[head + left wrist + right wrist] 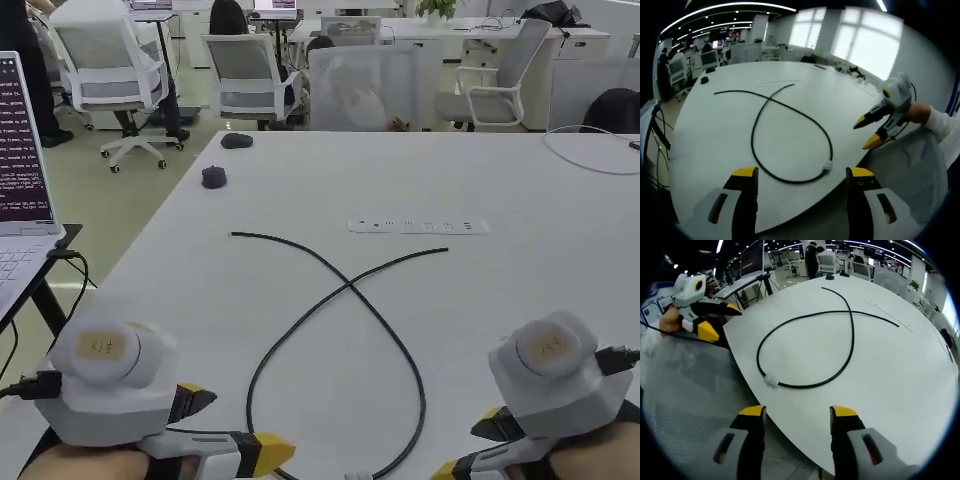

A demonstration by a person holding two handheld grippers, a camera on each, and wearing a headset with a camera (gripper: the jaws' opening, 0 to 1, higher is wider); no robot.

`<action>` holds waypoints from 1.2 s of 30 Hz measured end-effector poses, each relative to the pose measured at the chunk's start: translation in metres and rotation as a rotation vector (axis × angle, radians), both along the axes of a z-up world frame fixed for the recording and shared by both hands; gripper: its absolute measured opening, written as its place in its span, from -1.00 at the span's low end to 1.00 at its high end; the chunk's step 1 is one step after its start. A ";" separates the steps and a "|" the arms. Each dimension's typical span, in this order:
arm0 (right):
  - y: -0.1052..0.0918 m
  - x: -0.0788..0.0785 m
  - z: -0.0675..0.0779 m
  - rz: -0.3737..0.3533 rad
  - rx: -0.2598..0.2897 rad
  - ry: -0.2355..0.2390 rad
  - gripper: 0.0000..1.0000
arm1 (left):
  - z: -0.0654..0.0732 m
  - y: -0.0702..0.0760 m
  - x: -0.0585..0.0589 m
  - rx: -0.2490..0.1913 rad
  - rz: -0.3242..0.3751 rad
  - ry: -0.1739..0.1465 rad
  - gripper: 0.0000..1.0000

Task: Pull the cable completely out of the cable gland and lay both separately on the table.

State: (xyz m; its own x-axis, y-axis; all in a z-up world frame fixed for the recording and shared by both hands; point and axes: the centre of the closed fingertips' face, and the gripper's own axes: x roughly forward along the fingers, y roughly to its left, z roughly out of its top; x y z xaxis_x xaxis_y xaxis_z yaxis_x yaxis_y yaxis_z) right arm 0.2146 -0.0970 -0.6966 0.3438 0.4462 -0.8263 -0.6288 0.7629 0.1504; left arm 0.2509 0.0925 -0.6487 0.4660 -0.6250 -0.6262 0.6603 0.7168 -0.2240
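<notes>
A long black cable [350, 285] lies in a crossed loop on the white table [540, 260]. Its small white cable gland [827, 167] sits on the cable near the table's front edge, also seen in the right gripper view [771, 380]. My left gripper [235, 428] is held low at the front left, jaws wide open [802, 172] with nothing between them, the gland just ahead. My right gripper [470, 445] is at the front right, open [797, 411] and apart from the cable. Each gripper sees the other: the right gripper [863, 136] and the left gripper [722, 322].
A laptop [20, 150] stands on a side stand at the left. Two dark mice [214, 177] [237, 141] and a flat white power strip [420, 227] lie farther back. A thin pale wire [590, 160] curls at the far right. Office chairs [105, 70] stand beyond the table.
</notes>
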 end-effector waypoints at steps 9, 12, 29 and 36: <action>0.000 -0.001 0.000 -0.001 0.005 0.004 0.07 | -0.002 -0.002 -0.001 0.007 -0.009 0.006 0.42; 0.001 -0.002 -0.002 0.010 0.000 0.011 0.07 | -0.001 -0.001 0.000 0.003 -0.003 0.003 0.42; 0.002 -0.004 -0.005 0.025 -0.013 0.018 0.06 | 0.001 -0.003 0.000 -0.007 -0.014 -0.004 0.40; 0.023 -0.004 0.006 0.095 0.074 -0.019 -0.05 | 0.005 -0.002 0.002 -0.019 -0.003 -0.013 0.38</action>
